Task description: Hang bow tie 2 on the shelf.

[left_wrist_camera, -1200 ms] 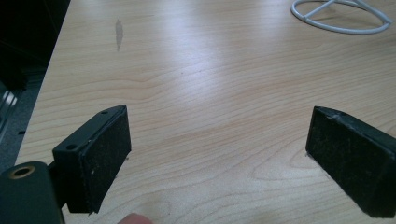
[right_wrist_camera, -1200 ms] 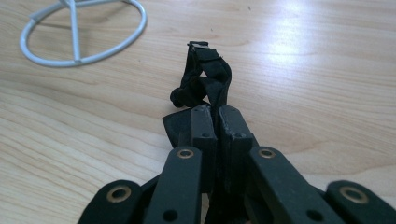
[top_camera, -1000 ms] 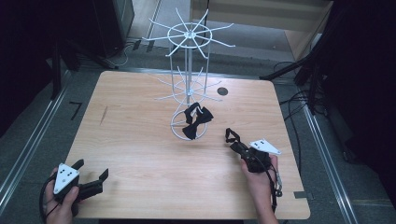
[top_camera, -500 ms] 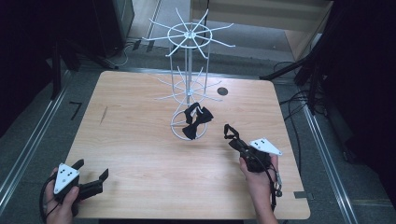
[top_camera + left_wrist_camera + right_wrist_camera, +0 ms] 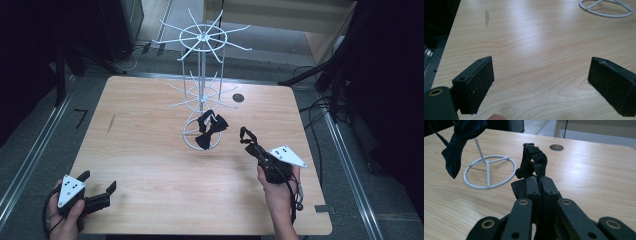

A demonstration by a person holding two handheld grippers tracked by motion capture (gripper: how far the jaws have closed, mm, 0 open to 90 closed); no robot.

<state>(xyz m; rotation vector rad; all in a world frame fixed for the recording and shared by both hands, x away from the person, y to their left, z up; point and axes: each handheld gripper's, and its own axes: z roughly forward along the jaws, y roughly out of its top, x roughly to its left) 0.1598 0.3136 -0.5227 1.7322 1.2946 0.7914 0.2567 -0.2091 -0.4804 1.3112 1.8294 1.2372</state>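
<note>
Wooden counter (image 5: 150,150), pale grain, dark floor and cabling around it.

Item 1, wire rack (image 5: 202,90): white, upright at the far centre of the counter, ring base, two tiers of radiating hooks. One dark bow tie (image 5: 210,131) already hangs low on it, just above the ring base.

Item 2, black strap piece (image 5: 532,161): a second dark fabric accessory, apparently another bow tie with its band, raised off the counter to the right of the rack base, near but not touching it.

Item 3, right gripper (image 5: 252,145): in your right hand at the near right, pointing toward the rack. Jaws pressed together, pinching the lower end of the black strap piece; the looped band stands up free above the pads.

Item 4, left gripper (image 5: 97,187): in your left hand at the near left corner, well apart from the rack. Jaws spread wide, nothing between the pads (image 5: 480,82); bare wood lies beyond them.

Handling note, as a judgement: the step looks like hanging the held piece on a free hook. Keep your pinch firm and low so the loop stays open, approach a vacant lower hook from the right, slip the loop over the tip, and avoid brushing the tie already hanging. Release only once the band sits on the wire.
</note>
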